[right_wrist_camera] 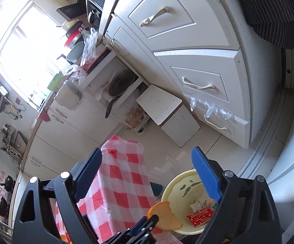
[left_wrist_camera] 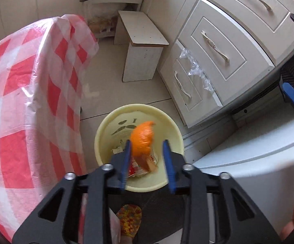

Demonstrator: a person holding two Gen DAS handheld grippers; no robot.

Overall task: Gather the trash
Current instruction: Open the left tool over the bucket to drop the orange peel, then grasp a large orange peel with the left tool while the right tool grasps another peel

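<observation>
A pale yellow bin [left_wrist_camera: 106, 134] stands on the tiled floor with a red wrapper [left_wrist_camera: 133, 167] and crumpled paper inside. My left gripper [left_wrist_camera: 147, 142] hangs over it, pointing steeply down, its blue fingers [left_wrist_camera: 168, 158] apart. A blurred orange peel [left_wrist_camera: 142, 138] is between them; it lies against the left pad and is clear of the right one. In the right wrist view the peel [right_wrist_camera: 165, 216] sits at the bin [right_wrist_camera: 179, 181] rim, just beyond the left gripper's tips. My right gripper [right_wrist_camera: 147, 168] is wide open and holds nothing, above and beside the bin.
A table under a red-and-white checked plastic cloth [left_wrist_camera: 25, 91] stands close on the bin's left. A white stool [left_wrist_camera: 142, 40] and a drawer cabinet [left_wrist_camera: 218, 50] with clear plastic [left_wrist_camera: 195, 69] hanging out are behind. A patterned slipper [left_wrist_camera: 129, 217] is below the gripper.
</observation>
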